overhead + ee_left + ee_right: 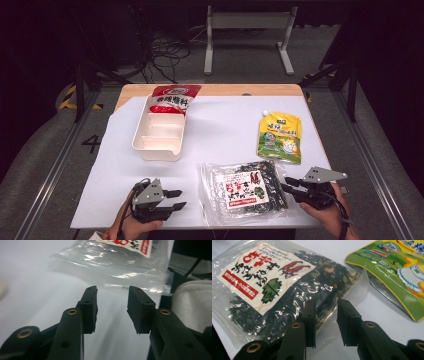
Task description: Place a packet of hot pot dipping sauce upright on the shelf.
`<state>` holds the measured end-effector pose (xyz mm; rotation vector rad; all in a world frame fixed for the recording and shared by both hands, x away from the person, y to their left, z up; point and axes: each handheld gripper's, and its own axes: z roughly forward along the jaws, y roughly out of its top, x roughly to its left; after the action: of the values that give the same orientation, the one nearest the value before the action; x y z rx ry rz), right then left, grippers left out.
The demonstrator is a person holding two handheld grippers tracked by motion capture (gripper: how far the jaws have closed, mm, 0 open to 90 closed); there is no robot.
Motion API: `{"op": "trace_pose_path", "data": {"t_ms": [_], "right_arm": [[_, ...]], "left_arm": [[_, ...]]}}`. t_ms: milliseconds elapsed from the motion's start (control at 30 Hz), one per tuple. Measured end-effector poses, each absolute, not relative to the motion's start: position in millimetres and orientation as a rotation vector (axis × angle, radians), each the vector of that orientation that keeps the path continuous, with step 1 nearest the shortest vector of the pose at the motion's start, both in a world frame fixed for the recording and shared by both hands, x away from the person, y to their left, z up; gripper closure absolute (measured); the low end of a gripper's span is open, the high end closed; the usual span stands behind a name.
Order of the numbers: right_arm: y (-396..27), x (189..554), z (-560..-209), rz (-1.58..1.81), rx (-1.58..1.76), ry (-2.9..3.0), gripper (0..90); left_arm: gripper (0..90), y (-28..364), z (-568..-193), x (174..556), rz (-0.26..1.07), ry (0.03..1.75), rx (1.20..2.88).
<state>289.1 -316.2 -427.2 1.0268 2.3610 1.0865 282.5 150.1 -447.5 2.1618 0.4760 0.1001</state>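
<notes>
While both grippers sit at the near edge of the table, the seaweed bag (243,191) lies flat between them, its long axis running away from the person. The right gripper (288,184) is the nearer: its jaws stand partly open and empty, just beside the bag's right edge, pointing across it. The left gripper (176,198) is a little farther off on the bag's left, jaws likewise partly open with nothing between them, aimed at the clear sealed border. Beyond the bag to the right lies a green pouch (280,136); beyond it to the left, well apart, stands a white tray (159,135) with a red packet (173,98) at its far end.
</notes>
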Motion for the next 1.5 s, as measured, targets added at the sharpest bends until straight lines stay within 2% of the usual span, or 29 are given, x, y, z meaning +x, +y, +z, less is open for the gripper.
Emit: {"op": "trace_pose_path", "data": {"t_ms": [133, 567, 667, 767, 1033, 1133, 1500], "right_arm": [[-321, 288, -430, 1.056, 1.058, 2.375, 66.1], [-332, 283, -434, 1.029, 1.080, 2.453, 70.5], [-333, 284, -438, 1.043, 1.092, 2.499, 77.4], [-329, 283, -439, 1.074, 1.063, 2.530, 80.6], [-320, 281, -445, 1.041, 1.041, 2.554, 89.4], [-317, 279, -446, 1.029, 1.025, 2.541, 89.6], [-302, 276, -447, 1.056, 1.015, 2.531, 89.8]], "left_arm": [[53.8, 138, -453, 282, 0.056, 0.457, 2.187], [52.0, 115, -467, 293, 0.089, 0.422, 2.293], [52.3, 115, -467, 295, 0.088, 0.434, 2.286], [50.6, 117, -467, 298, 0.048, 0.439, 2.276], [35.5, 123, -467, 302, -0.126, 0.494, 2.228], [27.8, 118, -465, 300, -0.128, 0.475, 2.216], [23.0, 109, -462, 292, -0.147, 0.461, 2.158]]}}
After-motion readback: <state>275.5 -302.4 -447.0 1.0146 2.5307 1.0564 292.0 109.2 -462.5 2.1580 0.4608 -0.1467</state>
